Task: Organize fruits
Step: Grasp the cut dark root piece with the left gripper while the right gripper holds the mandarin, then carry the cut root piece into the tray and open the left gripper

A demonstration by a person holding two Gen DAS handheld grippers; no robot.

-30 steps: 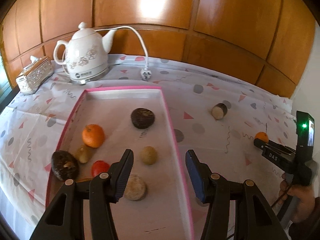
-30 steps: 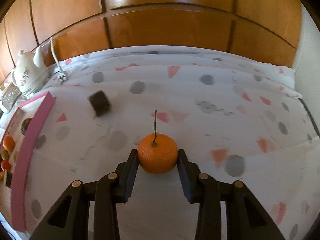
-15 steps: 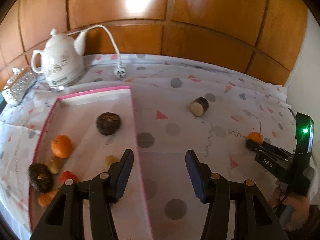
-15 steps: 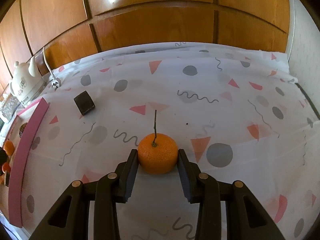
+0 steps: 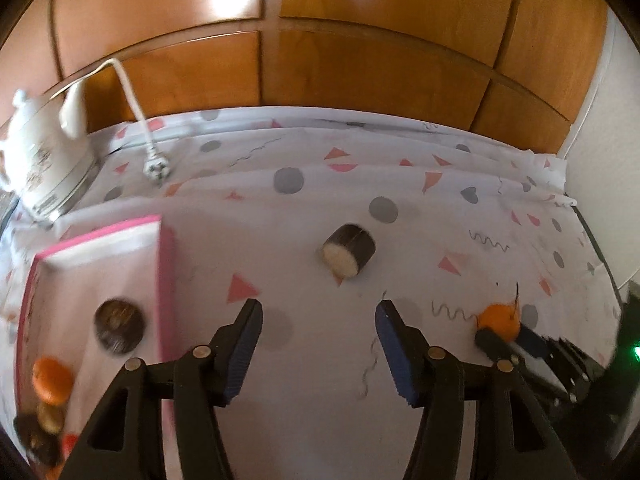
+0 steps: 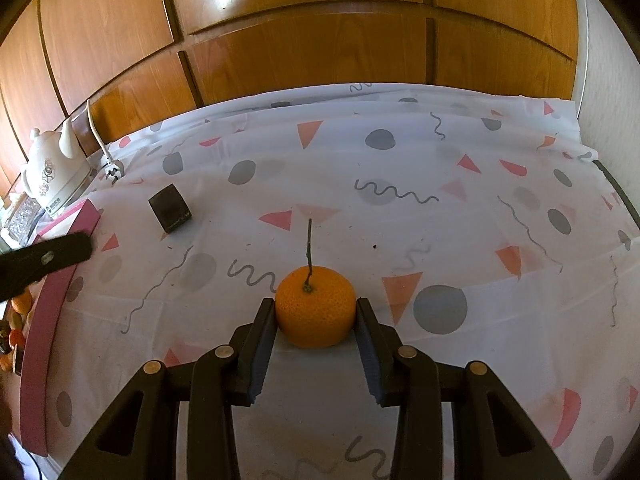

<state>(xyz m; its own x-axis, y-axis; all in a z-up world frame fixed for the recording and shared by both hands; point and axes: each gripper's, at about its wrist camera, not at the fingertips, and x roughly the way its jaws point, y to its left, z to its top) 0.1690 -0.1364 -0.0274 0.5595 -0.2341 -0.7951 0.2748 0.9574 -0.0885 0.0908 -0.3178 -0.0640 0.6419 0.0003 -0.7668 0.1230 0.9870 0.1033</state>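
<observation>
My right gripper point(image 6: 316, 314) is shut on an orange tangerine point(image 6: 315, 306) with a long stem, held just above the patterned cloth. It also shows in the left wrist view point(image 5: 498, 320) at the right. My left gripper point(image 5: 319, 320) is open and empty over the cloth, right of the pink tray point(image 5: 164, 264). A dark cut fruit piece point(image 5: 348, 251) with a pale face lies ahead of it; it also shows in the right wrist view point(image 6: 169, 207). The tray holds a dark round fruit point(image 5: 119, 326), an orange one point(image 5: 51, 380) and several more.
A white electric kettle point(image 5: 44, 160) with cord and plug point(image 5: 157, 169) stands at the back left. A wooden panel wall point(image 6: 304, 28) runs behind the table. A white wall point(image 5: 600, 152) bounds the right side. The pink tray edge point(image 6: 48, 320) shows at left.
My left gripper has swung right, from over the tray to over the cloth facing the dark cut piece. My right gripper keeps hold of the tangerine and has turned slightly.
</observation>
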